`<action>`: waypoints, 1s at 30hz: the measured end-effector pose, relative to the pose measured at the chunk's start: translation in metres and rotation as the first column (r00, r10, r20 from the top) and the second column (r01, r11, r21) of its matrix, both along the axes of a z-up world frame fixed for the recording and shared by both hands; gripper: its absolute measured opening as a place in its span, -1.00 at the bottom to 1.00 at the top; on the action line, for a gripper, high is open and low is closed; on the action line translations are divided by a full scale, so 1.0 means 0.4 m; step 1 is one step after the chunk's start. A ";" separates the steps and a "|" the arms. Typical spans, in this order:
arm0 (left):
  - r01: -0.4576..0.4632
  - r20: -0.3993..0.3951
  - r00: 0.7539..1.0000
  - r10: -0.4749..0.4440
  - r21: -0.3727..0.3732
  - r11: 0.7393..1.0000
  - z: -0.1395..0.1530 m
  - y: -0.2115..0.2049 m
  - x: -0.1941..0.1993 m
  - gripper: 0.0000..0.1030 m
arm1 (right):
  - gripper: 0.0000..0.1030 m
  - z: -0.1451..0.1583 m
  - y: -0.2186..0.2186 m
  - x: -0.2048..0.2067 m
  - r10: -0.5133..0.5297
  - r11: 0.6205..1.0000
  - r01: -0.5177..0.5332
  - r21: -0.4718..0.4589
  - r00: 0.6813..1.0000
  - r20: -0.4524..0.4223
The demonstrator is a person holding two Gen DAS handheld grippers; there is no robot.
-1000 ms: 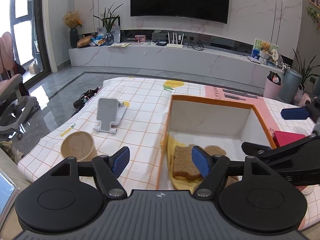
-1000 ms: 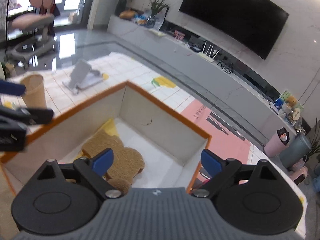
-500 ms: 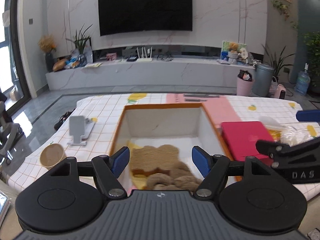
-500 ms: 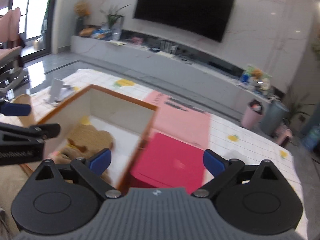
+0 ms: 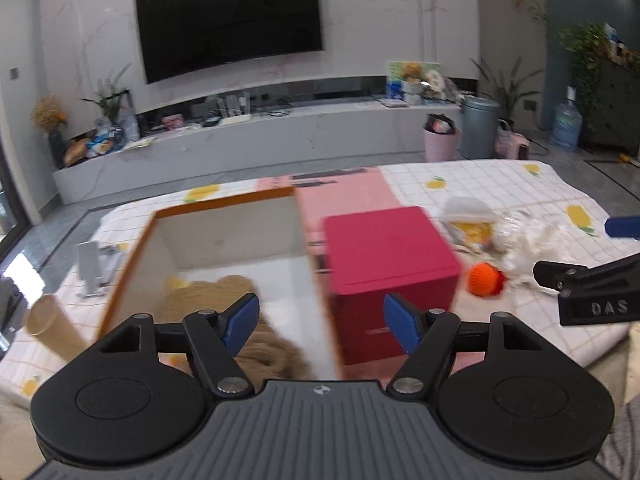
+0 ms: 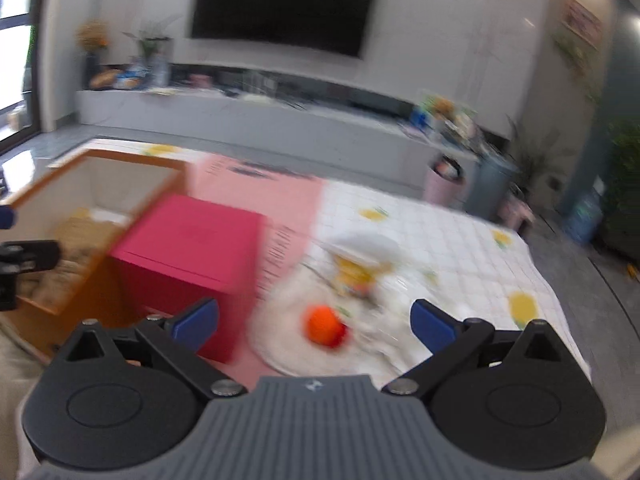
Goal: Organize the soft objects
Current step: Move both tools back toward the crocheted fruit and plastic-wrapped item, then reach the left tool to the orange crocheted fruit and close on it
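left tool [image 5: 320,322]: jaws apart, nothing between, above the near edge of orange-rimmed box [image 5: 224,206] | right tool [image 6: 314,322]: jaws just opened wider, empty | orange soft ball [image 6: 325,325]: on the counter [image 6: 440,236] ahead of right tool, on crumpled plastic [image 6: 384,340], beside red box [image 6: 192,248] | brown plush pieces [image 5: 216,292]: inside orange-rimmed box

left tool [image 5: 320,322]: jaws wide apart, empty | right tool [image 6: 314,324]: jaws just opening wider, empty
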State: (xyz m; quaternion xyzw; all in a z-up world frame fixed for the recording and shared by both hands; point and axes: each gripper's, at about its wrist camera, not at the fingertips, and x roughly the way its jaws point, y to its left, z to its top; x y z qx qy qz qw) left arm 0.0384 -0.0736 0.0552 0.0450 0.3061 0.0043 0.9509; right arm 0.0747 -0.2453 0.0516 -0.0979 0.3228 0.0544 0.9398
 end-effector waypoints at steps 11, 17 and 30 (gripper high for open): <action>0.218 -0.043 0.975 -0.217 0.009 0.976 -0.109 -0.252 0.071 0.63 | 0.94 -0.086 -0.231 0.085 -0.302 0.929 0.328 0.172 0.939 -0.163; 0.292 -0.019 0.956 -0.292 0.035 0.956 -0.201 -0.347 0.114 0.63 | 0.94 -0.095 -0.241 0.108 -0.326 0.915 0.349 0.203 0.935 -0.138; 0.250 -0.019 0.968 -0.249 0.030 0.968 -0.308 -0.419 0.276 0.63 | 0.94 -0.171 -0.330 0.171 -0.449 0.834 0.499 0.236 0.862 -0.237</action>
